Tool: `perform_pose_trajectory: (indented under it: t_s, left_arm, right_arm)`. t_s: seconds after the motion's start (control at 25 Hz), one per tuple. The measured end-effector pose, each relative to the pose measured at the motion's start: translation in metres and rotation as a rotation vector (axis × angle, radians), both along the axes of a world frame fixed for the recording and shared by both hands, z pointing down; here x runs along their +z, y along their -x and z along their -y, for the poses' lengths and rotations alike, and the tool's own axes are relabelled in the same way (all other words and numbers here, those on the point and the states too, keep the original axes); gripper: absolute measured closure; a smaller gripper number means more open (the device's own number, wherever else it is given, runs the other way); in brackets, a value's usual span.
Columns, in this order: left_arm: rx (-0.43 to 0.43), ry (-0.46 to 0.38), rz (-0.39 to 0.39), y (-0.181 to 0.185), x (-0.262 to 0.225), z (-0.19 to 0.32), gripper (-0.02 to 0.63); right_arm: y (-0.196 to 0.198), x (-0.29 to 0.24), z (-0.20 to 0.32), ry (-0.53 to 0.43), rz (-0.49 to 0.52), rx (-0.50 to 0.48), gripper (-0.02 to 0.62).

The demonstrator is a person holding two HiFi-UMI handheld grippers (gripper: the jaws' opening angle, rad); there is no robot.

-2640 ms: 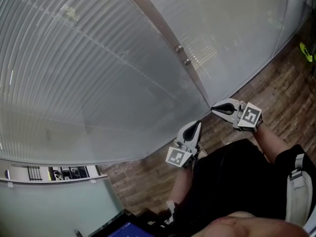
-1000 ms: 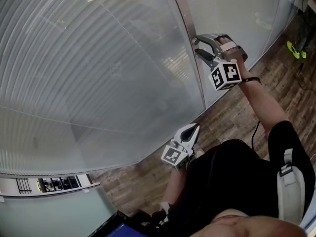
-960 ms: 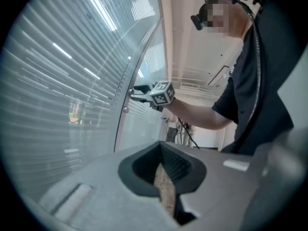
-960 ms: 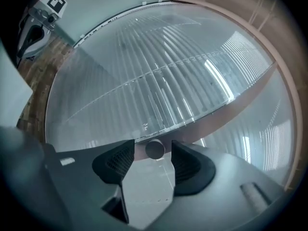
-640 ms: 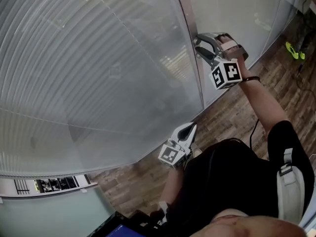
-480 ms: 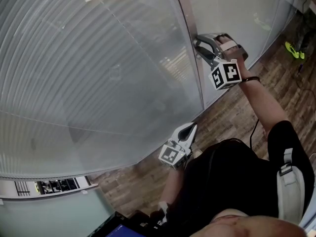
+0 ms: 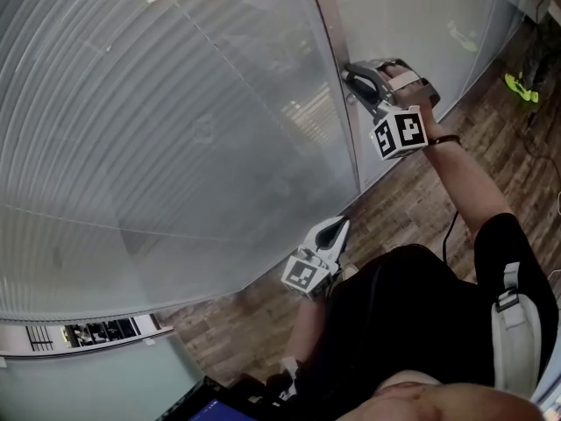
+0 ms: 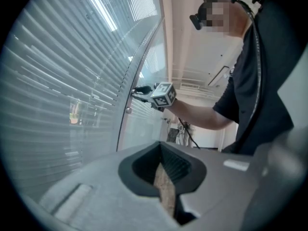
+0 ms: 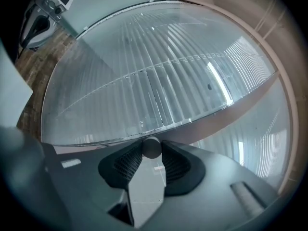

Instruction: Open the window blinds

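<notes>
- Blinds [image 7: 175, 130]: fill the left and centre of the head view behind smooth glass. The slats are thin, pale grey and horizontal. They lie flat and closed, so the task is not yet done.
- Floor [image 7: 412, 209]: brown wood-pattern planks, lower right.
- Post [image 7: 331, 51]: narrow pale upright strip between two panes, upper centre-right. It carries the knob.
- Right hand-held gripper [image 7: 352, 71]: at the post, upper right. Its jaws have just been closing, and the ribbed dark pads bear on both sides of the knob.
- Left hand-held gripper [image 7: 340, 224]: lower centre, well apart from the glass. Jaws together, nothing held.
- Knob [image 9: 152, 147]: small, round, smooth and grey, probably metal. It sits at lower centre of the right gripper view.
- Step in hand: securing the knob. The next move probably calls for rolling the wrist about the knob's axis under firm pressure, since the smooth round surface may slip.
</notes>
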State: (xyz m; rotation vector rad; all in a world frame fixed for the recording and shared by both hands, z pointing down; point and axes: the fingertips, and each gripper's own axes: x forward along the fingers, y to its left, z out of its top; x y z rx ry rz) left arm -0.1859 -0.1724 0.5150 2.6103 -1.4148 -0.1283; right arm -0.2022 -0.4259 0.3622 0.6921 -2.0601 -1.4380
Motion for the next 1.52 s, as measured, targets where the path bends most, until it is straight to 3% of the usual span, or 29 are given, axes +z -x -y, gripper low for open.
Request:
perform_pose_trajectory:
  t_s: [0.32, 0.52, 0.68, 0.92, 1.2, 1.52]
  left_arm:
    - [0.014, 0.001, 0.023, -0.002, -0.002, -0.001, 0.604]
    - [0.009, 0.01, 0.001, 0.0, 0.005, -0.005, 0.604]
    - [0.019, 0.017, 0.005, -0.002, 0.002, -0.006, 0.604]
    - [0.025, 0.01, -0.009, 0.0, 0.006, -0.006, 0.604]
    - [0.041, 0.04, -0.042, -0.002, 0.008, -0.011, 0.604]
    - [0.051, 0.069, -0.057, -0.001, 0.007, -0.017, 0.604]
  right_arm:
    - [0.0, -0.001, 0.001, 0.038, 0.049, 0.013, 0.472]
    - [0.0, -0.002, 0.0, 0.142, 0.144, 0.02, 0.472]
    - [-0.002, -0.006, 0.001, 0.265, 0.241, 0.038, 0.472]
    - [-0.003, -0.006, 0.008, 0.529, 0.451, 0.059, 0.469]
    - [-0.005, -0.005, 0.011, 0.739, 0.679, 0.091, 0.469]
    - [-0.01, -0.004, 0.016, 1.024, 0.929, 0.07, 0.471]
